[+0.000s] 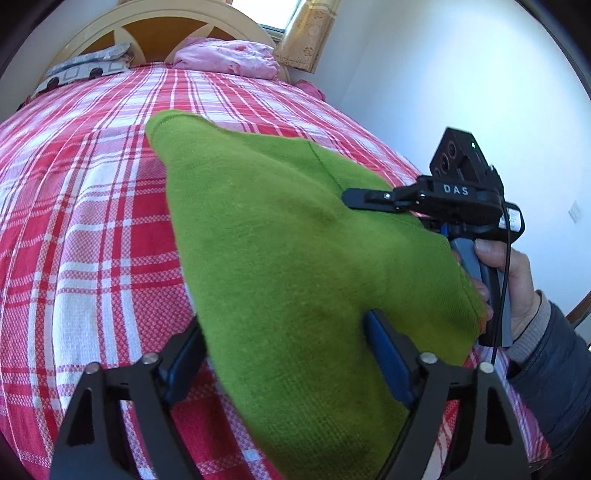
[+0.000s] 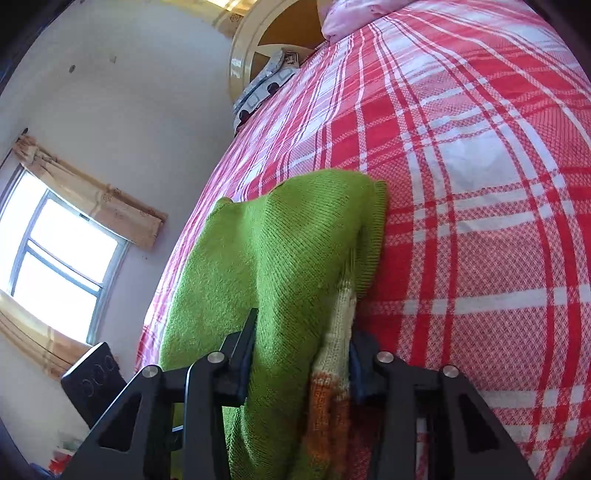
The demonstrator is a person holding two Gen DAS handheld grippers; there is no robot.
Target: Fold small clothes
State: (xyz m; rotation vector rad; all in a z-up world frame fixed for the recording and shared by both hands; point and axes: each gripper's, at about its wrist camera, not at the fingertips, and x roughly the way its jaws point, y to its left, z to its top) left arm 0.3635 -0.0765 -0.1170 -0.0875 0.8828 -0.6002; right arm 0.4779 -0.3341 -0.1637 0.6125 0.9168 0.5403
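Observation:
A green knit sweater lies lifted and bunched over the red-and-white plaid bed. My left gripper stands wide, its blue pads on either side of the near part of the sweater, which also spreads past the right finger; I see no pinch. My right gripper is closed on the green sweater, with a cream and orange knit strip squeezed against its right pad. In the left wrist view the right gripper reaches in at the sweater's right edge, held by a hand.
A pink quilt and a grey patterned pillow lie by the wooden headboard. A white wall runs along the bed's right side. A curtained window shows beyond the bed's other side.

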